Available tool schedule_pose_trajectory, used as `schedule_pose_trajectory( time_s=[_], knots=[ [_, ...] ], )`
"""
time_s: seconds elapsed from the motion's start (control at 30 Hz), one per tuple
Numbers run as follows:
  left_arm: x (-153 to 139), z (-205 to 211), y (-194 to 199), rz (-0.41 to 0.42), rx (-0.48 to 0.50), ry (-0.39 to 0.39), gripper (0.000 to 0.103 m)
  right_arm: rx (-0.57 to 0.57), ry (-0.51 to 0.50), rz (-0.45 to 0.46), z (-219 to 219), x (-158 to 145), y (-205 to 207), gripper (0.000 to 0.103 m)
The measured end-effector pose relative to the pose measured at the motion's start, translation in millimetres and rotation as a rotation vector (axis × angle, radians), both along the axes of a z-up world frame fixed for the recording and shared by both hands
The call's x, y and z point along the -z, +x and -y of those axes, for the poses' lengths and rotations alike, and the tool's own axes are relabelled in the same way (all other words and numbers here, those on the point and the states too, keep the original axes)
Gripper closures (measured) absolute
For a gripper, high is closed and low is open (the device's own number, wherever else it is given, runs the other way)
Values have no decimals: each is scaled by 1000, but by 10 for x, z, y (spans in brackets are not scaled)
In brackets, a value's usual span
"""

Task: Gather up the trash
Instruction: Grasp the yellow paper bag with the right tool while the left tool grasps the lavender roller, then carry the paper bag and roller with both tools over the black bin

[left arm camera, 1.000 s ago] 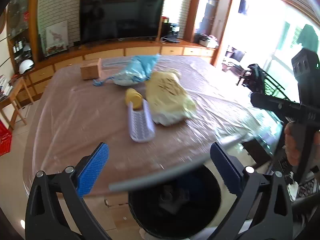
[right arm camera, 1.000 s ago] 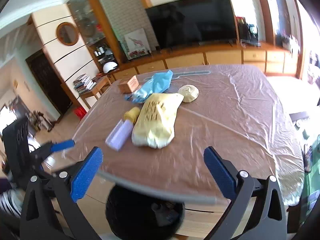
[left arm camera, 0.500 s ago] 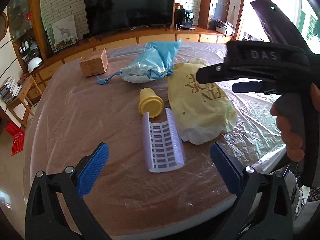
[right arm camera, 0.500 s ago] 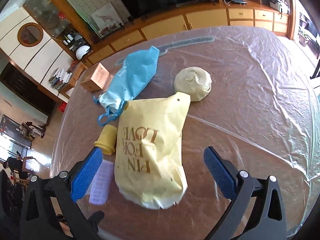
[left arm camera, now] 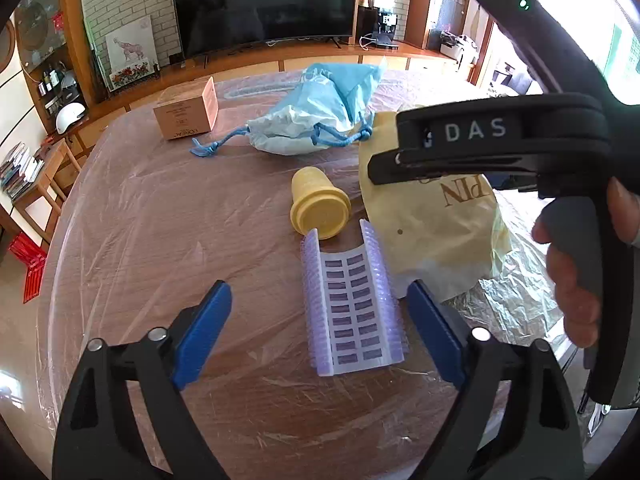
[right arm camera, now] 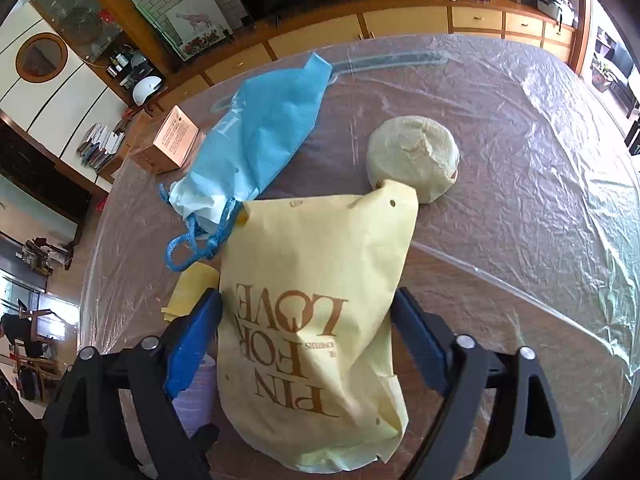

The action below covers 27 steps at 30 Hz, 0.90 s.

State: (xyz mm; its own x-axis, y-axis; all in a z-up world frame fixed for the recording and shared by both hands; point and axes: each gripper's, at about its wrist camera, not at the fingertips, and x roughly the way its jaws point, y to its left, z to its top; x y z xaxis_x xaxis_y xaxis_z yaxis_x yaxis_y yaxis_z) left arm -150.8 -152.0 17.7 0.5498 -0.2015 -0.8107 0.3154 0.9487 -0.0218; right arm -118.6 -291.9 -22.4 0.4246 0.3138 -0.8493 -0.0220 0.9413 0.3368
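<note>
On the film-covered table (left arm camera: pixel 152 240) a purple ribbed tray (left arm camera: pixel 352 304) lies between the blue pads of my left gripper (left arm camera: pixel 320 328). Its jaws are closing; neither pad presses on the tray. A yellow cup (left arm camera: pixel 320 204) lies on its side just beyond the tray. In the right wrist view my right gripper (right arm camera: pixel 308 332) straddles a yellow paper bag (right arm camera: pixel 312 312) printed "PIN FOR LOVE". Its jaws are closing too, with the pads at the bag's edges and no squeeze visible. A blue drawstring bag (right arm camera: pixel 260 132) and a cream crumpled wad (right arm camera: pixel 412 160) lie farther back.
A small cardboard box (left arm camera: pixel 188 112) stands at the table's far left. The right tool's black body (left arm camera: pixel 500 136), held by a hand (left arm camera: pixel 576 280), crosses the left wrist view's right side. A TV and wooden cabinets line the far wall.
Both grippers came forward and down over the table, and the black bin below its edge left view. The tray and the yellow bag now sit between narrower jaws.
</note>
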Motion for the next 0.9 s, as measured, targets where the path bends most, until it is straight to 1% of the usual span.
schedule_pose_trajectory(
  time_s=[0.07,0.13,0.17,0.2,0.23,0.3,0.43,0.67,0.9],
  knots=[
    [21,18,1,-8,9,3,23,1,17,-1,23,2,-8,25],
    [45,28,4,-18,16,2,34,7,29,6,67,10,-32,28],
    [46,37,-3,-24,20,-2,36,8,30,9,92,10,-47,31],
    [54,44,-7,-28,24,-6,41,7,35,18,112,10,-66,34],
    [60,44,-13,-32,26,-8,50,4,40,28,133,5,-89,38],
    [53,34,-31,-29,24,-9,58,0,37,41,170,-24,-138,42],
    [47,-8,-41,-38,22,-38,58,-4,70,52,272,-69,-217,48],
    [-17,-71,-94,-25,8,-57,58,23,180,44,613,-90,-440,48],
    [-64,-161,-116,-41,-13,-126,58,39,193,70,863,-159,-692,48]
  ],
)
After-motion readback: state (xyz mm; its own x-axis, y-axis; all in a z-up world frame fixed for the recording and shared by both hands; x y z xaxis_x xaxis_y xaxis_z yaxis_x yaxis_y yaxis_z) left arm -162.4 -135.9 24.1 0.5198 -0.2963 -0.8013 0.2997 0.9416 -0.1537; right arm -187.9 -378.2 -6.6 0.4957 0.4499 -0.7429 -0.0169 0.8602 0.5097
